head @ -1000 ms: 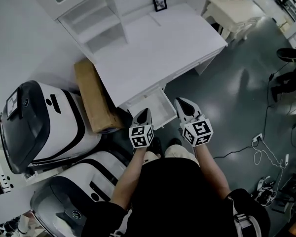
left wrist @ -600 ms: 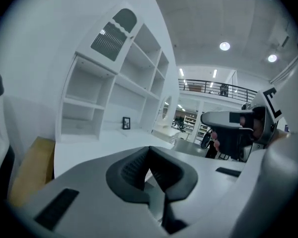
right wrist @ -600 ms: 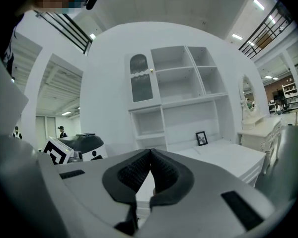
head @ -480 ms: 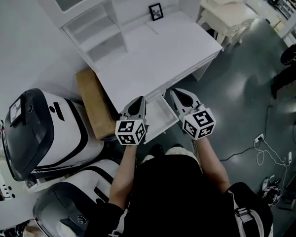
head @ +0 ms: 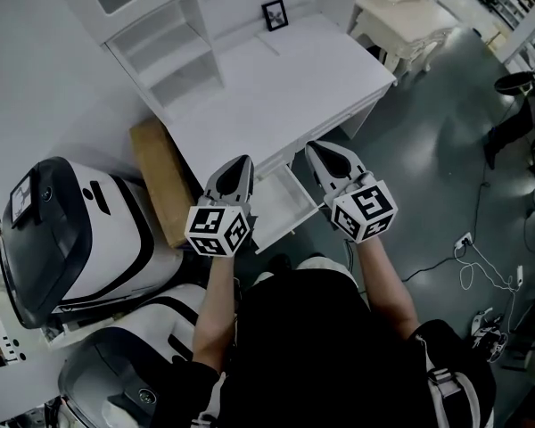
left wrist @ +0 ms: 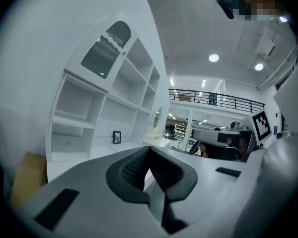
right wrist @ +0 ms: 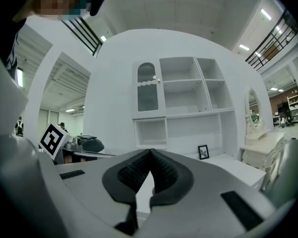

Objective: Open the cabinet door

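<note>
White painted wood around a grey pane, the cabinet door sits shut above the counter's far left corner. It looks light, stiff and hinged. I'd pinch what seems a small knob on its right edge. The left hand-held gripper and right hand-held gripper are both closed on nothing.

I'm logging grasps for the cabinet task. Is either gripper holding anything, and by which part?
Nothing is held. The left gripper and the right gripper each have their jaws closed together, with nothing between them.
</note>
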Demonstrator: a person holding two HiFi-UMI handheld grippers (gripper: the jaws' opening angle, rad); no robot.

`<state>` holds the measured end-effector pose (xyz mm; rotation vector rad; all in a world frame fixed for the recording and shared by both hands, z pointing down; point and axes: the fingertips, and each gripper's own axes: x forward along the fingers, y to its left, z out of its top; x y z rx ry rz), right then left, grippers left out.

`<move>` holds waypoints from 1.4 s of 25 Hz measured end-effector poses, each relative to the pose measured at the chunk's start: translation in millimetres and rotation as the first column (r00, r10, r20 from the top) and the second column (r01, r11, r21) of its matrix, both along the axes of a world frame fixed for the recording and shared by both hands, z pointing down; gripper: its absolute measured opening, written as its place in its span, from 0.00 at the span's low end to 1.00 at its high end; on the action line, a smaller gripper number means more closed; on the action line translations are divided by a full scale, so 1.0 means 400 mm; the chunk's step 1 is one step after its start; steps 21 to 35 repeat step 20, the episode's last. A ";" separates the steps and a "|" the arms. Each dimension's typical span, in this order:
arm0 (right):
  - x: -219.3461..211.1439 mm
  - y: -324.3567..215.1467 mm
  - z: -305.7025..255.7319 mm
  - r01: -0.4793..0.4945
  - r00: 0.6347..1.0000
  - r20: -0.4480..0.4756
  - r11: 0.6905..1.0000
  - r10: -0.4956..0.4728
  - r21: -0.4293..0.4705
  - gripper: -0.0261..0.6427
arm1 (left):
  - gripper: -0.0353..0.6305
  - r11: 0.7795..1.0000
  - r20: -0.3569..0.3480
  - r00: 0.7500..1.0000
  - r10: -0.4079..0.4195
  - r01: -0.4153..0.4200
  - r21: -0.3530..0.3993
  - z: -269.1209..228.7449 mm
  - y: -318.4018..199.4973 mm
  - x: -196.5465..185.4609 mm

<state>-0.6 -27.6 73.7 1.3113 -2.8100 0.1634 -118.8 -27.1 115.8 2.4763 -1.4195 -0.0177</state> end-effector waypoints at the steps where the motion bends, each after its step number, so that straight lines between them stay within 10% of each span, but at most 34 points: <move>1: 0.001 0.000 -0.002 -0.001 1.000 -0.001 1.000 0.001 0.002 0.06 | 0.09 1.000 0.007 1.000 0.002 -0.002 0.006 -0.004 0.000 0.003; 35: 0.034 -0.034 0.015 -0.037 0.999 -0.032 0.999 0.037 -0.001 0.06 | 0.09 0.998 0.014 0.998 0.053 -0.054 0.044 -0.038 -0.021 0.031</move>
